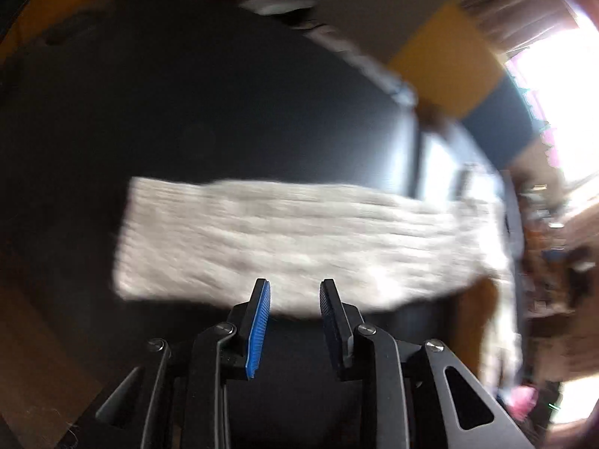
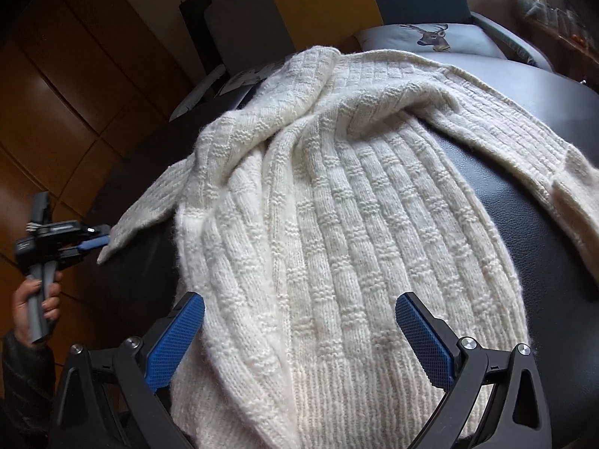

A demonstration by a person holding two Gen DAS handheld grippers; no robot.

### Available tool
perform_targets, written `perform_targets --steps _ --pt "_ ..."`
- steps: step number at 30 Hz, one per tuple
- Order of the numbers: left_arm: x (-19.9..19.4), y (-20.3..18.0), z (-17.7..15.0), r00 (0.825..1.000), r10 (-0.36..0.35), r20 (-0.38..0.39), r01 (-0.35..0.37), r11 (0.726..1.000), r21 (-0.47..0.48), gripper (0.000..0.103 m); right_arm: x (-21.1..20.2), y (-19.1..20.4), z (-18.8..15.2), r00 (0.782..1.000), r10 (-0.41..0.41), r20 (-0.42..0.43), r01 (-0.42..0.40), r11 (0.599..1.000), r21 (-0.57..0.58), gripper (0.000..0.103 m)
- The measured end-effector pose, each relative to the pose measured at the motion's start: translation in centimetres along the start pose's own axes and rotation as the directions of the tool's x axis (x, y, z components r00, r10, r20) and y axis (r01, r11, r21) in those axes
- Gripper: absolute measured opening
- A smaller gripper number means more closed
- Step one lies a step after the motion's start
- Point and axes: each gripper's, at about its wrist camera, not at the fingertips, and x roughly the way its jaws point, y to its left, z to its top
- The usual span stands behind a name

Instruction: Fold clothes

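Observation:
A cream ribbed knit sweater (image 2: 337,224) lies spread on a black leather surface (image 2: 524,224), hem toward me. My right gripper (image 2: 298,305) is open wide above the hem, one blue pad on each side of the body panel. One sleeve (image 2: 524,149) trails off to the right. The other sleeve (image 2: 149,209) points left, and its cuff ends just at the tips of my left gripper (image 2: 98,241), held by a hand (image 2: 35,301). The left wrist view is blurred. There the sleeve (image 1: 299,239) lies crosswise just past my left gripper (image 1: 294,287), whose fingers stand apart.
A pale cushion with a deer print (image 2: 430,39) and another cushion (image 2: 209,86) lie at the far edge of the black surface. Wooden wall panels (image 2: 75,93) rise on the left. A bright window (image 1: 554,75) glares at the right of the left wrist view.

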Motion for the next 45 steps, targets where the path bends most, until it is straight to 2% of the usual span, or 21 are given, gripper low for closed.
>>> perform_targets --steps 4,10,11,13,14,16,17,18,19,21,23,26,27,29,32,34,35,36,38,40,45 --pt "2.3 -0.3 0.5 0.995 0.099 0.012 -0.1 0.993 0.06 0.023 1.3 0.2 -0.2 0.998 0.033 -0.05 -0.033 0.999 0.011 0.103" --pt "3.2 0.6 5.9 0.987 0.164 -0.002 -0.164 0.987 -0.003 0.022 1.6 -0.1 -0.1 0.997 0.067 -0.05 -0.064 0.997 0.046 0.103" --pt "2.9 0.2 6.5 0.989 0.15 -0.016 -0.15 0.988 -0.022 0.021 1.2 -0.4 0.0 0.996 0.082 -0.044 -0.08 0.995 0.058 0.103" --pt "0.9 -1.4 6.6 0.997 0.07 0.019 -0.069 0.997 -0.02 0.021 0.2 -1.1 0.2 0.994 0.108 -0.017 -0.107 0.991 0.076 0.103" --pt "-0.2 -3.0 5.8 1.0 -0.014 0.021 0.014 1.0 0.007 0.023 -0.4 -1.5 0.3 0.994 0.111 0.006 -0.111 0.991 0.079 0.103" --pt "-1.9 -5.7 4.1 0.983 -0.181 -0.012 0.181 0.982 0.053 0.027 -1.2 -2.4 0.6 0.994 0.105 0.031 -0.107 0.991 0.084 0.103" --pt "-1.4 -7.7 2.4 0.961 -0.264 -0.08 0.27 0.961 0.067 0.027 -1.6 -3.0 0.8 0.994 0.105 0.039 -0.109 0.99 0.093 0.103" --pt "-0.9 -9.7 0.8 0.927 -0.344 -0.15 0.357 0.931 0.075 0.027 -1.7 -3.6 1.0 0.993 0.115 0.039 -0.119 0.987 0.106 0.103" --pt "-0.3 -11.7 -0.9 0.881 -0.417 -0.221 0.442 0.894 0.077 0.027 -1.7 -4.0 1.2 0.991 0.129 0.035 -0.132 0.984 0.119 0.103" --pt "1.7 -15.5 -4.3 0.792 -0.5 -0.349 0.545 0.837 0.039 0.027 -1.3 -4.3 1.3 0.989 0.148 0.025 -0.15 0.979 0.139 0.103" --pt "3.4 -18.6 -7.2 0.734 -0.53 -0.424 0.592 0.806 0.017 0.027 -0.8 -4.6 1.5 0.984 0.175 0.01 -0.175 0.972 0.156 0.103" --pt "5.1 -21.4 -9.3 0.733 -0.512 -0.449 0.575 0.818 0.005 0.027 -0.1 -5.0 2.1 0.98 0.197 -0.009 -0.193 0.967 0.164 0.103" --pt "5.2 -21.8 -9.6 0.744 -0.502 -0.441 0.562 0.827 0.005 0.027 0.2 -5.1 2.3 0.979 0.202 -0.016 -0.197 0.966 0.168 0.103" --pt "5.3 -22.2 -10.3 0.781 -0.463 -0.42 0.521 0.853 0.027 0.028 0.8 -5.6 2.2 0.973 0.227 -0.028 -0.218 0.958 0.188 0.103" --pt "5.8 -22.7 -10.5 0.782 -0.458 -0.422 0.507 0.862 0.006 0.029 1.0 -6.3 2.3 0.963 0.267 -0.019 -0.257 0.942 0.217 0.103" --pt "7.2 -24.0 -10.7 0.784 -0.48 -0.393 0.514 0.858 -0.023 0.027 1.2 -6.8 2.2 0.957 0.289 -0.018 -0.277 0.931 0.237 0.103" --pt "7.3 -24.3 -10.8 0.785 -0.497 -0.369 0.525 0.851 -0.028 0.017 1.3 -7.0 2.2 0.954 0.3 -0.017 -0.287 0.926 0.247 0.103" --pt "7.4 -24.5 -10.9 0.786 -0.514 -0.345 0.537 0.843 -0.033 0.01 1.3 -7.1 2.1 0.951 0.307 -0.021 -0.293 0.924 0.247 0.103" --pt "7.3 -24.6 -10.4 0.823 -0.482 -0.3 0.506 0.863 0.002 0.007 1.0 -7.4 1.8 0.951 0.308 -0.035 -0.29 0.923 0.252 0.103" --pt "6.8 -23.8 -9.4 0.835 -0.484 -0.263 0.497 0.867 -0.018 0.006 0.5 -7.8 1.5 0.955 0.294 -0.046 -0.273 0.926 0.262 0.103" --pt "5.1 -19.5 -5.4 0.905 -0.411 -0.105 0.412 0.911 -0.014 0.006 -1.2 -8.6 -0.3 0.971 0.234 -0.043 -0.216 0.942 0.256 0.103"
